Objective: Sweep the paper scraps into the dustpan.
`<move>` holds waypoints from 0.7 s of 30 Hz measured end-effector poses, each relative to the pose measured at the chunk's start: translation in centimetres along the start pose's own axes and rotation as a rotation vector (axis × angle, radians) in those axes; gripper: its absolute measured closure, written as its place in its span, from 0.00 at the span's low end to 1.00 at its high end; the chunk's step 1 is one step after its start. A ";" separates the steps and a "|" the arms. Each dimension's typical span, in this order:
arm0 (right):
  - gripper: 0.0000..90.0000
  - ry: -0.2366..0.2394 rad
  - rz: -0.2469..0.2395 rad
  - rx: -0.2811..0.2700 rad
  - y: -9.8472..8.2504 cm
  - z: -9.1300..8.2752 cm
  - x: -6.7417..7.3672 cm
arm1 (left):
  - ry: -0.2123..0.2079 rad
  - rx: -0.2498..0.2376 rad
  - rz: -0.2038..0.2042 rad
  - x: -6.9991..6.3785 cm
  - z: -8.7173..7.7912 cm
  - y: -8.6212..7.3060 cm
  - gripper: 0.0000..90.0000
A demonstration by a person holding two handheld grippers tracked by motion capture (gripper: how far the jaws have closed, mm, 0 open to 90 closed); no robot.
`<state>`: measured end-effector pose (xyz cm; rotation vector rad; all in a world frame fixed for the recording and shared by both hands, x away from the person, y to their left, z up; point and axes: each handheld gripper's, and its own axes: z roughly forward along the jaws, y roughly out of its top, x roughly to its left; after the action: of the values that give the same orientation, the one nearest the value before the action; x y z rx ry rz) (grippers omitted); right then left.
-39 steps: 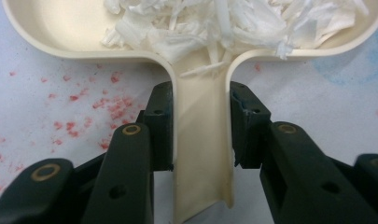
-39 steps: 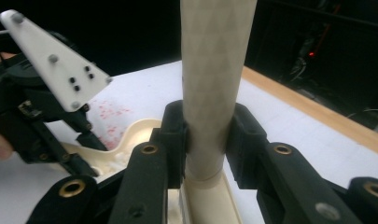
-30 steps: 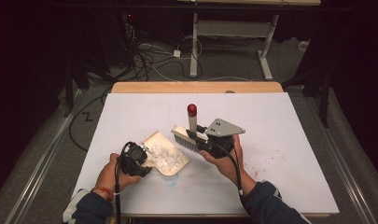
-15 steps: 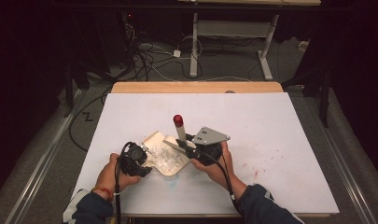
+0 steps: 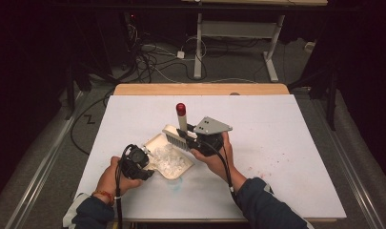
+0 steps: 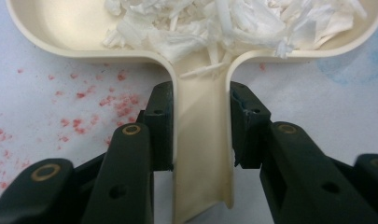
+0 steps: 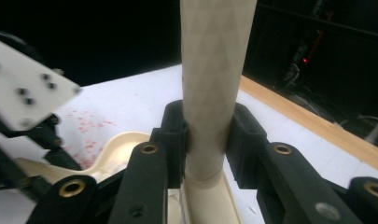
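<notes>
On the white table (image 5: 286, 143), the left gripper (image 5: 142, 162) is clamped on the handle of a cream dustpan (image 5: 158, 143); in the left gripper view its jaws press both sides of the handle (image 6: 201, 140). The dustpan lies flat on the table in front of the person, left of centre, its pan pointing away from the left hand (image 5: 115, 176). White shreds (image 5: 167, 160) are heaped inside the pan and reach down to the neck of the handle, as the left gripper view shows (image 6: 233, 23).

The right gripper (image 5: 196, 139) is closed on the handle of a brush (image 5: 181, 125). In the right gripper view the jaws squeeze the pale shaft (image 7: 210, 93) from both sides. The brush stands nearly upright, its red tip uppermost, with the bristles (image 5: 177, 140) low over the far rim of the dustpan. Whether the bristles touch the rim cannot be told.

Faint red specks mark the table beside the dustpan (image 6: 84, 98).
</notes>
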<state>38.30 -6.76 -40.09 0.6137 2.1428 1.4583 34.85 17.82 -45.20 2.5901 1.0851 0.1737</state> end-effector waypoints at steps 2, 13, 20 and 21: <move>0.79 -0.021 0.005 0.013 -0.3 0.5 -0.4 | 0.002 -0.002 -0.001 0.0 0.0 0.0 0.71; 0.79 0.046 -0.021 0.038 -0.9 1.7 1.0 | 0.001 -0.005 -0.005 0.0 -0.1 -0.1 0.71; 0.79 0.030 -0.017 0.007 -0.1 0.2 0.6 | 0.006 0.000 -0.009 0.1 0.1 -0.2 0.70; 0.79 0.033 -0.002 0.001 -0.1 -0.1 0.3 | 0.004 0.000 -0.010 0.1 0.1 -0.2 0.71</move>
<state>37.97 -6.65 -40.16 0.5915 2.1691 1.4763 34.81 17.96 -45.35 2.5850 1.0989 0.1761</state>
